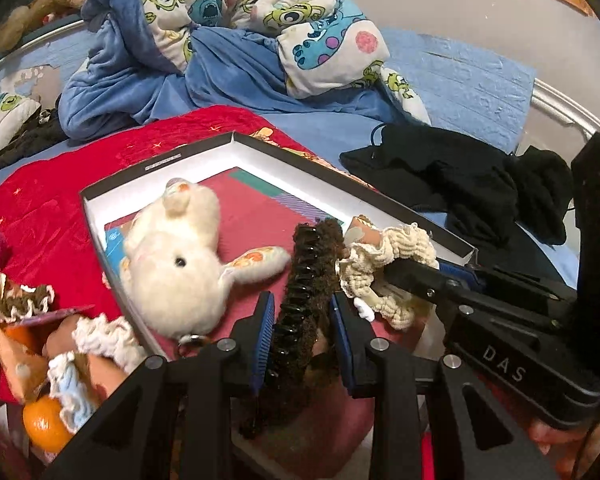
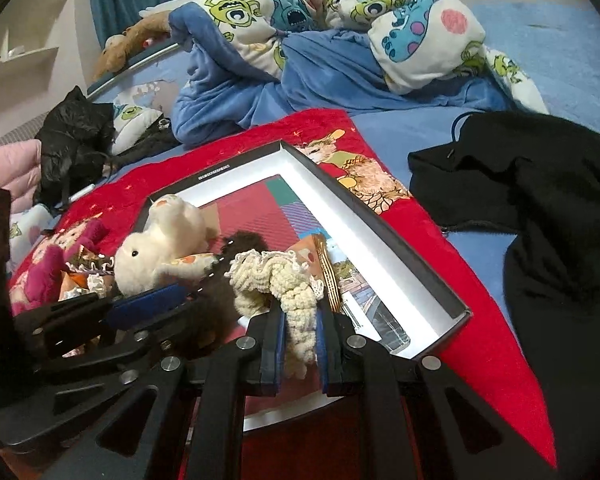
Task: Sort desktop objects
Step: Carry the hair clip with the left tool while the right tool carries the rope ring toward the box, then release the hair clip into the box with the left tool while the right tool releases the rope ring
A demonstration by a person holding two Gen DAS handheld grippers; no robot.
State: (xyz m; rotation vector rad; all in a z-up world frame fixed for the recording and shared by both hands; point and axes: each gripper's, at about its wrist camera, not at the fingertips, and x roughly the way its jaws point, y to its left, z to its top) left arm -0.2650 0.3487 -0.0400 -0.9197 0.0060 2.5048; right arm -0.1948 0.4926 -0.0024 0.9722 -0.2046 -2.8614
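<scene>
Hair clip [image 1: 300,304], brown and fuzzy with black teeth, sits pinched in my left claw [image 1: 302,336] over the shallow box [image 1: 300,156]. My right claw [image 2: 298,340] pinches a cream crocheted scrunchie [image 2: 284,284] beside it. White plush rabbit [image 1: 176,264] lies inside the box, on the red blanket [image 1: 44,208].

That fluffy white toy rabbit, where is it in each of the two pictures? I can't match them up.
Left wrist view: the white rabbit lies left of centre, in the near left part of the box.
Right wrist view: the white rabbit sits at the left, smaller, beyond the left gripper.
Shared landmark: the brown hair clip just right of the rabbit.
</scene>
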